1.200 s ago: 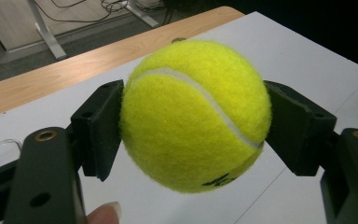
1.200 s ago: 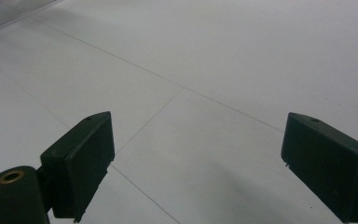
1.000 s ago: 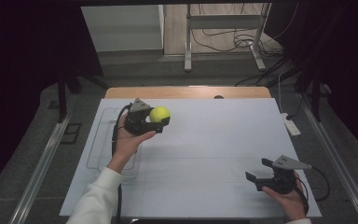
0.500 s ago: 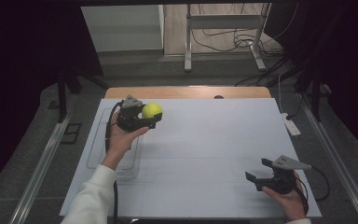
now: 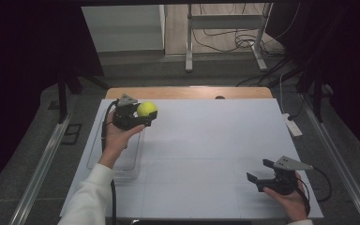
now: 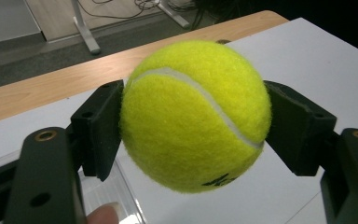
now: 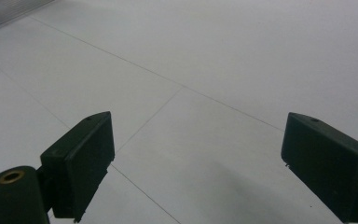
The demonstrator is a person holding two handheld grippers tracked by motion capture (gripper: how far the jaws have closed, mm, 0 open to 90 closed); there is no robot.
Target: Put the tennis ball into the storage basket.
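Fingers [image 6: 98, 135] clamp tennis ball [image 6: 193, 114], left forearm raised over tray [image 5: 122, 164].

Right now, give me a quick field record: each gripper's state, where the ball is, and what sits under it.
left gripper: shut on the tennis ball, held above the table
right gripper: open, holding nothing, low over the white table sheet
clear plastic tray: on the sheet's left side, below the left hand
ball grip: both pads press its sides

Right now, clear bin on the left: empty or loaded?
Looks empty: through the clear bin only white table shows. The tennis ball is clamped in the left gripper above its far end.
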